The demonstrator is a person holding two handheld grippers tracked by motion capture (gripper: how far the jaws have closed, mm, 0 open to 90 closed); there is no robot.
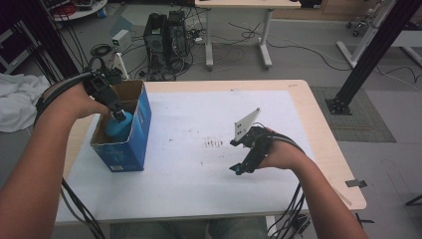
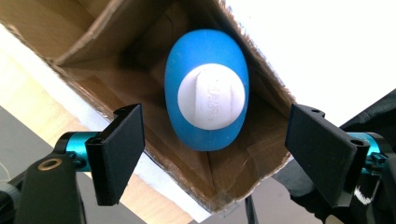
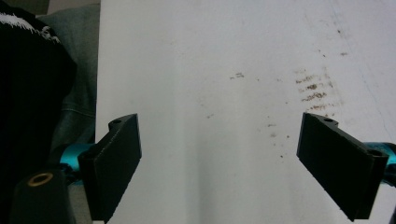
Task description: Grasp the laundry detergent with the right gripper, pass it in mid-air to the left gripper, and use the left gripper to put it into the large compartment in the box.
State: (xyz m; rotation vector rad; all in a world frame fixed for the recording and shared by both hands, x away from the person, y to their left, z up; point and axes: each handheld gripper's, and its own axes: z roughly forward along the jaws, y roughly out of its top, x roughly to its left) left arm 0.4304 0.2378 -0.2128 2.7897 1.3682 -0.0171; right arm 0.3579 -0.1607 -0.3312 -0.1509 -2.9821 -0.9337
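An open blue cardboard box [image 1: 141, 130] stands at the table's left side. Inside it lies a blue egg-shaped object [image 2: 205, 88] with a white round face; from the high view it is a blue lump [image 1: 119, 126] low in the box. My left gripper [image 1: 118, 115] reaches down into the box mouth and hangs just above the object. In the left gripper view the left gripper [image 2: 210, 154] is open, its jaws wide on either side of the object and touching nothing. My right gripper [image 1: 240, 168] hovers open over the white table top [image 3: 224, 140], holding nothing.
The white table surface [image 1: 199, 169] has a patch of brown specks [image 1: 214, 143] near its middle. Behind the table stand computer towers [image 1: 166, 37] with loose cables, another desk [image 1: 239, 30], and a black frame post [image 1: 368, 55] at the right. White cloth [image 1: 15, 99] lies off the left.
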